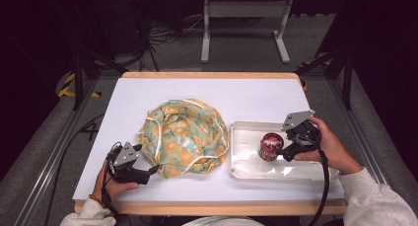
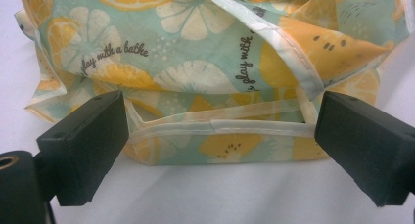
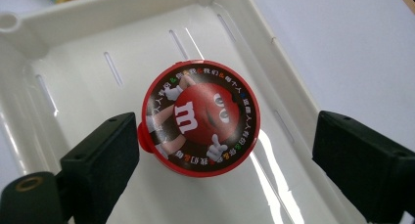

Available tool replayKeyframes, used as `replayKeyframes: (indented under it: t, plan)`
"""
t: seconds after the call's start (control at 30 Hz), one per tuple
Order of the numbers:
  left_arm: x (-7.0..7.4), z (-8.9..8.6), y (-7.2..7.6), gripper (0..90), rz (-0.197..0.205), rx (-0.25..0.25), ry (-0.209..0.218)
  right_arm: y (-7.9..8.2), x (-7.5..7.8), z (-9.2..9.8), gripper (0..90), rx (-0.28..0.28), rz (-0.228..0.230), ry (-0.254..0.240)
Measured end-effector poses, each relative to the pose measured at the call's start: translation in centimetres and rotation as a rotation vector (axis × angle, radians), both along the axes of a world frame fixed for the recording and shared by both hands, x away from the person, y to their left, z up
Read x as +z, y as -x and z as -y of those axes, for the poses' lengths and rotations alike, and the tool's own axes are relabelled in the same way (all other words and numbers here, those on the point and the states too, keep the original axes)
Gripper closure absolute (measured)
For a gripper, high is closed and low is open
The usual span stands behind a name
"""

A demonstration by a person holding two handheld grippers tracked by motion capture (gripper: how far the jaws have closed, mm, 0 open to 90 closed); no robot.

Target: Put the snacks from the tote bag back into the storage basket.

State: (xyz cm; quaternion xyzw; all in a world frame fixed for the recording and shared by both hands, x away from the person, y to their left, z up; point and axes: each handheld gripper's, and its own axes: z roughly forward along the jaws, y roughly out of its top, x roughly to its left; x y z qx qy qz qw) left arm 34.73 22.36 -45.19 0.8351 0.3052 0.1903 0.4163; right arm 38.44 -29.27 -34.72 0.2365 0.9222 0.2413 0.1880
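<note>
A crumpled fabric bag (image 1: pixel 182 137) printed with lemon slices on pale teal lies at the middle of the white table. My left gripper (image 1: pixel 153 170) rests at its near left corner, open. In the left gripper view its jaws (image 2: pixel 220 136) stand wide on either side of the bag's cream hem (image 2: pixel 220 127) without pinching it. A round red candy tub (image 1: pixel 270 146) stands in a white plastic tray (image 1: pixel 246 132) on the right. My right gripper (image 1: pixel 282 152) is just right of the tub, open. In the right gripper view the tub (image 3: pixel 200 117) sits between the spread jaws (image 3: pixel 225 150), nearer the left pad.
The white board (image 1: pixel 148 93) has a wooden rim at its far and near edges. The tray wall (image 3: pixel 98 18) rises around the tub. Beyond the table are a grey metal stand (image 1: pixel 244 11), floor cables and dark frame legs on both sides.
</note>
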Motion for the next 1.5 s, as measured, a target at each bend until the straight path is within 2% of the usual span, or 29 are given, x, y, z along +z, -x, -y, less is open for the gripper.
replayKeyframes:
  t: [0.07, 0.33, 0.57, 0.7, 0.83, 0.9, 1.13, 1.2, 1.4, 1.5]
  plan:
    - [0.0, 0.0, -0.1, 6.4, 0.002, -0.001, -0.003, 0.3, -0.1, 0.4, 8.5, 0.003, 0.009, -0.026]
    - [0.0, 0.0, -0.1, 6.4, 0.002, -0.001, -0.004, 1.4, -1.0, 1.3, 8.4, 0.005, 0.055, -0.007]
    - [0.0, 0.0, -0.1, 6.4, 0.000, -0.001, -0.003, 2.0, -1.4, 1.8, 8.2, -0.001, 0.087, -0.019]
    - [0.0, 0.0, -0.1, 6.4, 0.000, -0.001, -0.004, 2.5, -1.9, 2.4, 8.9, -0.007, 0.086, -0.058]
    - [-0.1, 0.0, -0.1, 6.4, 0.000, -0.003, -0.007, 3.0, -2.4, 2.9, 9.1, -0.034, 0.100, -0.066]
    - [-0.1, 0.0, 0.0, 6.4, 0.000, -0.001, -0.005, 3.3, -2.7, 3.2, 10.5, -0.049, 0.123, -0.077]
    - [-0.1, 0.0, -0.1, 6.4, -0.009, -0.001, -0.002, 3.8, -3.8, 4.3, 9.2, -0.075, 0.105, -0.133]
    - [-0.2, 0.1, -0.1, 6.4, -0.009, -0.004, -0.005, 4.0, -4.5, 4.8, 9.3, -0.101, 0.111, -0.132]
    - [-0.2, 0.0, -0.1, 6.4, -0.011, 0.000, -0.003, 4.5, -5.4, 6.3, 9.0, -0.147, 0.109, -0.177]
    - [-0.1, 0.0, -0.1, 6.4, -0.009, 0.000, -0.003, 4.9, -5.6, 6.9, 9.0, -0.169, 0.132, -0.197]
